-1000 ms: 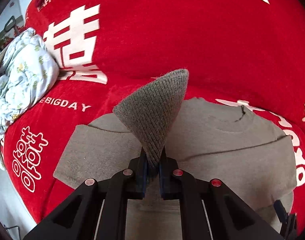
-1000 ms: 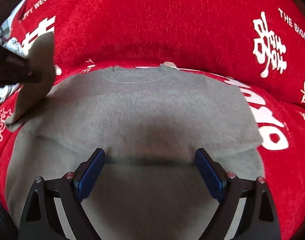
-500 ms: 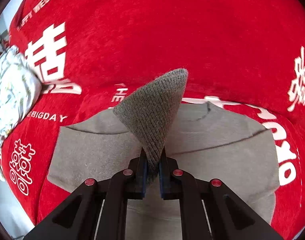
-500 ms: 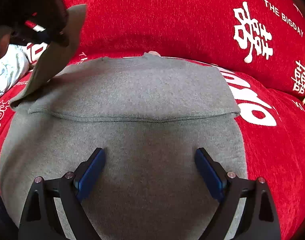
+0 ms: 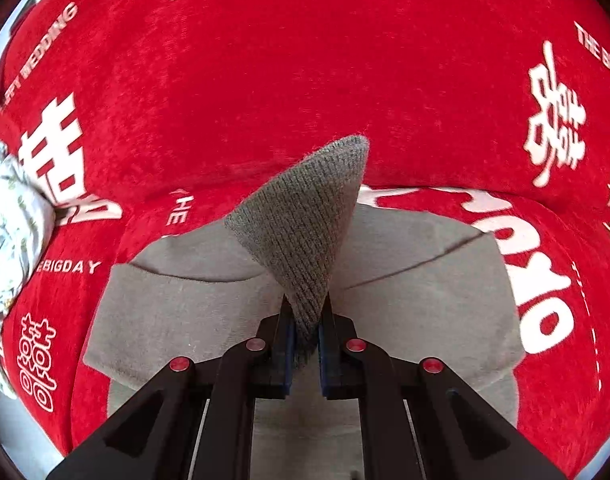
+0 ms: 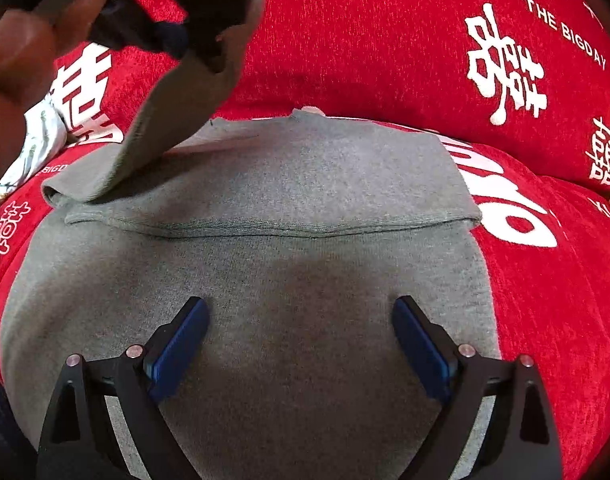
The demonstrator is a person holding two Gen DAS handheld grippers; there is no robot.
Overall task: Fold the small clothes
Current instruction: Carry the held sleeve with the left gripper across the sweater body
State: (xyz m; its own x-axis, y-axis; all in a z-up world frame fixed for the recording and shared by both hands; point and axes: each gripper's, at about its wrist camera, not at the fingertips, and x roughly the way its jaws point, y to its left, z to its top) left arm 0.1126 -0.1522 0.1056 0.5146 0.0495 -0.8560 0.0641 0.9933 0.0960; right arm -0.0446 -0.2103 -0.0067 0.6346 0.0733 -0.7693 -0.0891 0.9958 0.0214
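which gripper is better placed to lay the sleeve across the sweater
Left. The left gripper is already shut on the sleeve, lifted above the sweater. The right gripper hangs open over the sweater's body, holding nothing.

Sweater (image 6: pixel 265 300) lies flat on blanket (image 6: pixel 365 40); its cuff (image 5: pixel 305 232) is raised in my left hand-held gripper (image 5: pixel 305 344). Bundled cloth (image 5: pixel 5 240) sits far left.

Red plush cover (image 5: pixel 305 80) with white lettering and characters, floral cloth (image 5: pixel 9 240) bunched at its left edge
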